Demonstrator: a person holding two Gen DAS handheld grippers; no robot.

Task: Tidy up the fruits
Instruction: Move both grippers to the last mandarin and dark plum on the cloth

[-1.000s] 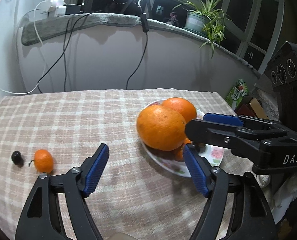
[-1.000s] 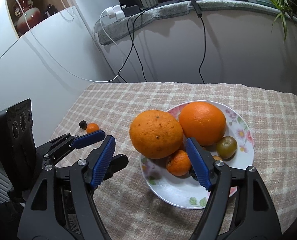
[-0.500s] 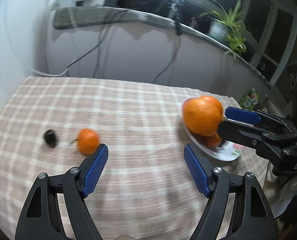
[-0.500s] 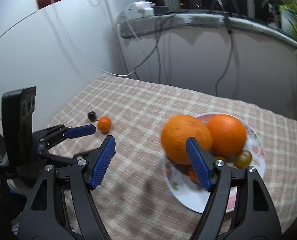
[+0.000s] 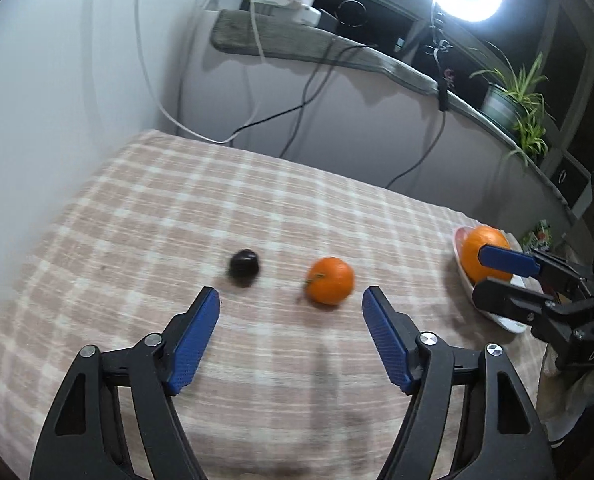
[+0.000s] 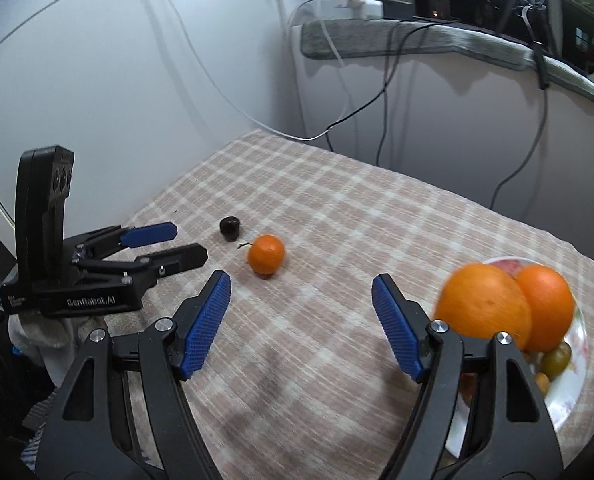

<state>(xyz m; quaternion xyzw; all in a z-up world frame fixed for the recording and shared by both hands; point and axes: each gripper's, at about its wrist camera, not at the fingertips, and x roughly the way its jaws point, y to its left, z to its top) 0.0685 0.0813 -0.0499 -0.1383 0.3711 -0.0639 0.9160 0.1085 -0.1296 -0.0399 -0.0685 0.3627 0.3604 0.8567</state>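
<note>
Just beyond my left hand-held gripper (image 5: 291,308), spread wide and holding nothing, sits the small mandarin (image 5: 330,280), a dark fruit (image 5: 244,267) beside it. My right hand-held gripper (image 6: 301,310) gapes wide too, the plate (image 6: 569,396) of oranges to the mandarin's right.

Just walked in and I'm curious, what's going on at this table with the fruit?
A person holds two blue-padded grippers over a checked tablecloth, sorting fruit. The left gripper is open and empty, pointed at a small orange tangerine and a small dark round fruit lying loose on the cloth. The right gripper is open and empty too. Two large oranges and smaller fruits sit on a floral plate.
</note>
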